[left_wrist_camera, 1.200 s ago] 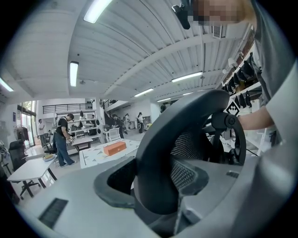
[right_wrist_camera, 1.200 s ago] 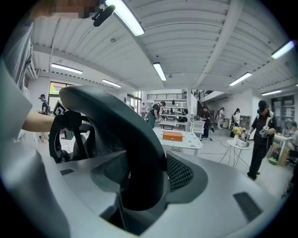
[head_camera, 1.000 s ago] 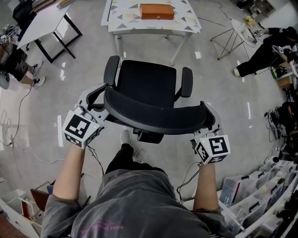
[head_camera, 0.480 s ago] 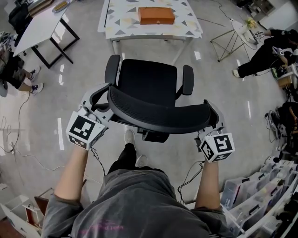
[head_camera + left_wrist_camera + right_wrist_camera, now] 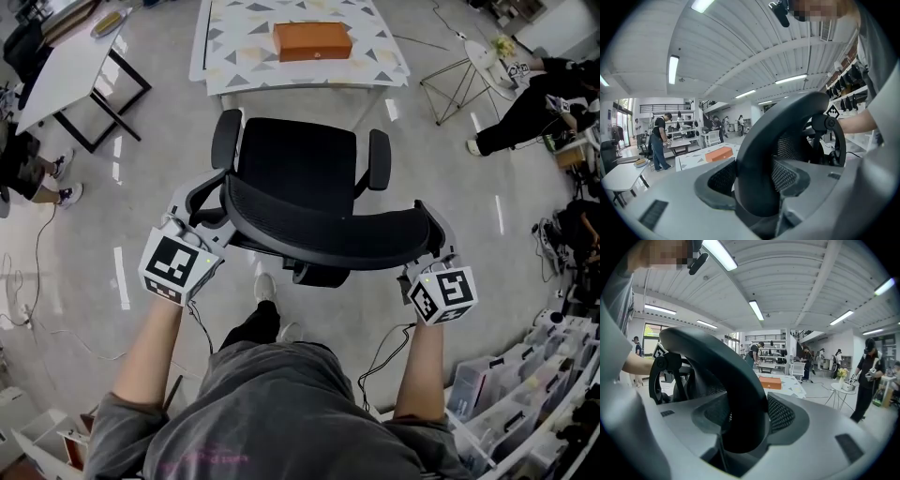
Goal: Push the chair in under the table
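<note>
The chair (image 5: 295, 164) stands on the grey floor (image 5: 141, 178) between the person and the table (image 5: 246, 52). Its seat points toward the table, away from the person, and its backrest (image 5: 328, 230) is the nearest part to the person. The long axis of the backrest runs from left to right across the head view, almost parallel to the near edge of the table. The front of the seat is close to that edge, but a strip of floor shows between them, so the seat is not yet under the table top. The two armrests (image 5: 226, 139) also point toward the table. On the patterned table top lies an orange box (image 5: 312, 40).

Both bare forearms of the person are stretched forward, one on each side of the backrest, about at the same height. The left gripper (image 5: 208, 199) is at the left end of the backrest and the right gripper (image 5: 433, 232) at the right end. Both point forward and a little downward, with the marker cubes facing up.

In the left gripper view, the left gripper (image 5: 757, 185) has its jaws set wide, and the dark rim of the backrest sits between them with the pads against it on both sides. In the right gripper view, the right gripper (image 5: 745, 420) holds the other end of the rim in the same way.
</note>
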